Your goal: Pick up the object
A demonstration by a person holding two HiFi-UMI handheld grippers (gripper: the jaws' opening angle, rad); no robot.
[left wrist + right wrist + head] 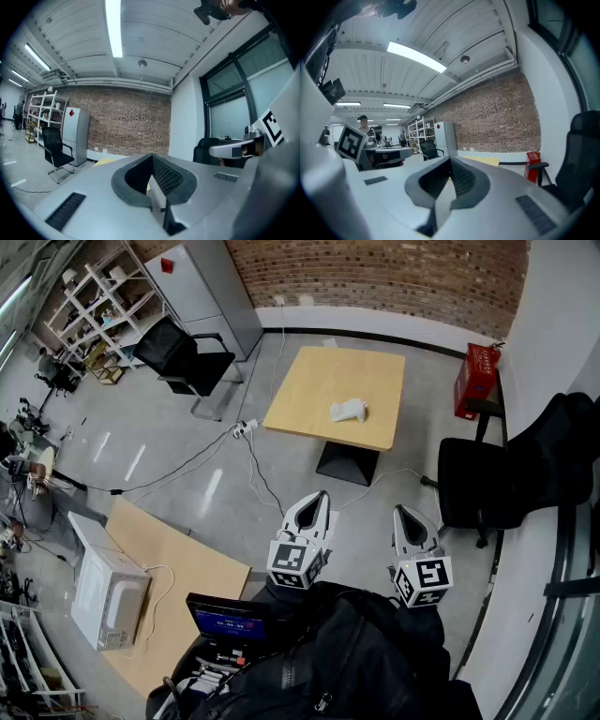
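White object (347, 411) lies on wooden table (314, 381) by its near edge, well ahead of both grippers. Prob. soft, light, cloth-like; pinch the raised middle. Left gripper (317, 499): jaws pressed together, empty. Right gripper (403, 514): same, nothing btwn.

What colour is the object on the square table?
The object is white; head view shows it best.
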